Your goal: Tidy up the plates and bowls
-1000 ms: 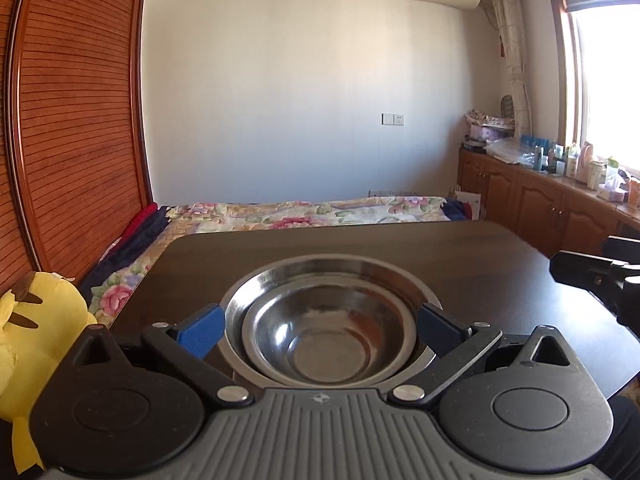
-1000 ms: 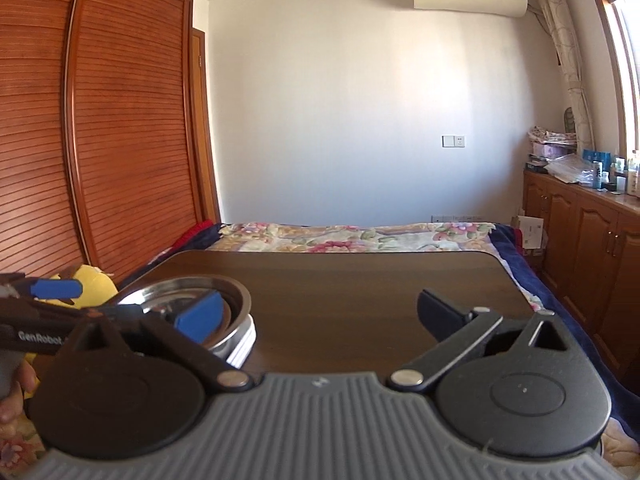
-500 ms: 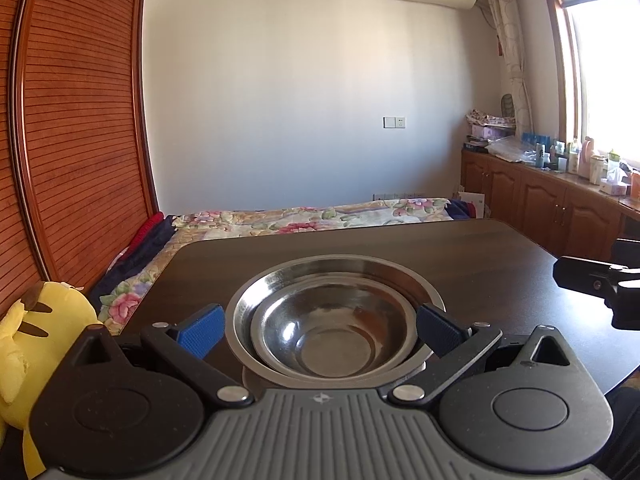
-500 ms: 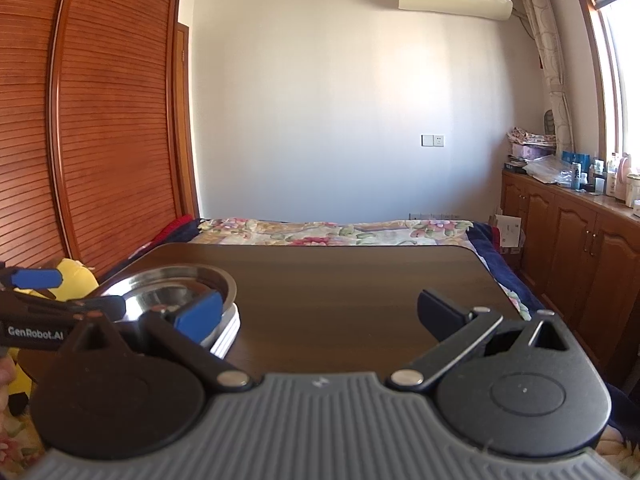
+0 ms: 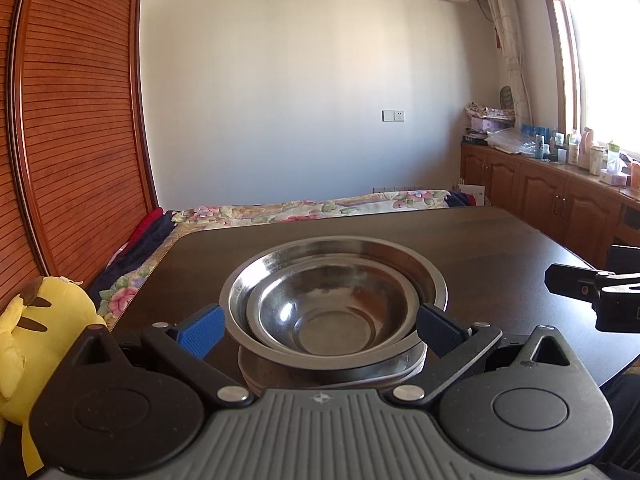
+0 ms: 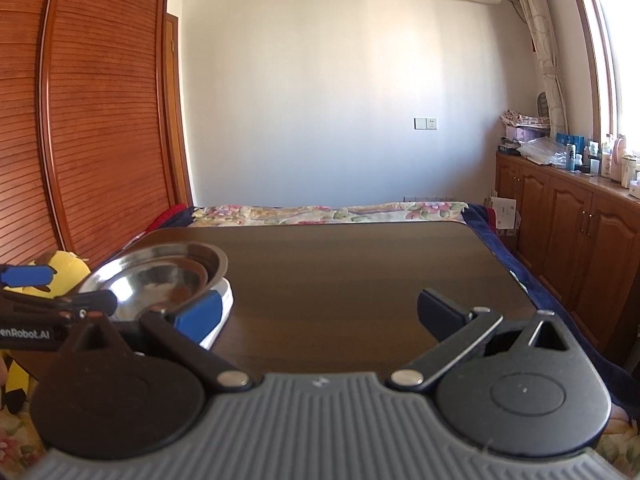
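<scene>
A small steel bowl (image 5: 332, 312) sits nested inside a larger steel bowl (image 5: 400, 256), and both rest on a stack of white plates (image 5: 404, 372) on the dark table (image 5: 480, 236). My left gripper (image 5: 320, 330) is open, its blue pads on either side of the stack's near edge, not touching. In the right wrist view the nested bowls (image 6: 160, 276) and plates (image 6: 226, 300) are at the left. My right gripper (image 6: 320, 314) is open and empty over bare table, to the right of the stack. The left gripper (image 6: 44, 292) shows at that view's left edge.
A yellow plush toy (image 5: 36, 328) lies off the table's left edge. A bed with a floral cover (image 6: 320, 214) is beyond the far edge. Wooden cabinets (image 6: 568, 220) line the right wall, a slatted wardrobe (image 6: 88, 120) the left.
Both grippers have drawn back slightly and risen. The bowl stack stays in place, and the white plates under it now show in the left wrist view.
</scene>
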`<state>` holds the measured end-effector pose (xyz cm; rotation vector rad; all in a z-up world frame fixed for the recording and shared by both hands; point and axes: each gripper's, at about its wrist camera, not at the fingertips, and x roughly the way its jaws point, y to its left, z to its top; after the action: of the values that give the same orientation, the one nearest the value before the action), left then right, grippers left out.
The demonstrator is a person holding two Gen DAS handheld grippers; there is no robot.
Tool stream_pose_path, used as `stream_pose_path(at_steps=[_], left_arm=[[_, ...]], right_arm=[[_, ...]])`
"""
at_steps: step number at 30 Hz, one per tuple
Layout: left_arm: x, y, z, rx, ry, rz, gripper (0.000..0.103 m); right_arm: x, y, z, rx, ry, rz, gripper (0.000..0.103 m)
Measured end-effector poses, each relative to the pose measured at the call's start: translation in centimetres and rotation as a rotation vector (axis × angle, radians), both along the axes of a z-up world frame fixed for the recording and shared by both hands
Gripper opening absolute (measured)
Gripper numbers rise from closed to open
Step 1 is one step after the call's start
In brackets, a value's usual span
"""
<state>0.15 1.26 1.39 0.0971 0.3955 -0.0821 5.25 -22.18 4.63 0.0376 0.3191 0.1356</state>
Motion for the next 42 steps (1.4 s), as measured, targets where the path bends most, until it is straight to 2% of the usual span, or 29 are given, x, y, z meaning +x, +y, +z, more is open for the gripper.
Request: stream_pose_path(at_steps=[11, 42], left_arm=[[0.3, 0.5, -1.1, -0.007, 0.026, 0.012, 0.103], [-0.1, 0.9, -0.4, -0.014, 0.01, 0.019, 0.103]], right_arm=[[0.2, -0.6, -0.7, -0.005, 0.004, -0.022, 0.103], [0.3, -1.5, -0.4, -0.005, -0.004, -0.036, 0.103]])
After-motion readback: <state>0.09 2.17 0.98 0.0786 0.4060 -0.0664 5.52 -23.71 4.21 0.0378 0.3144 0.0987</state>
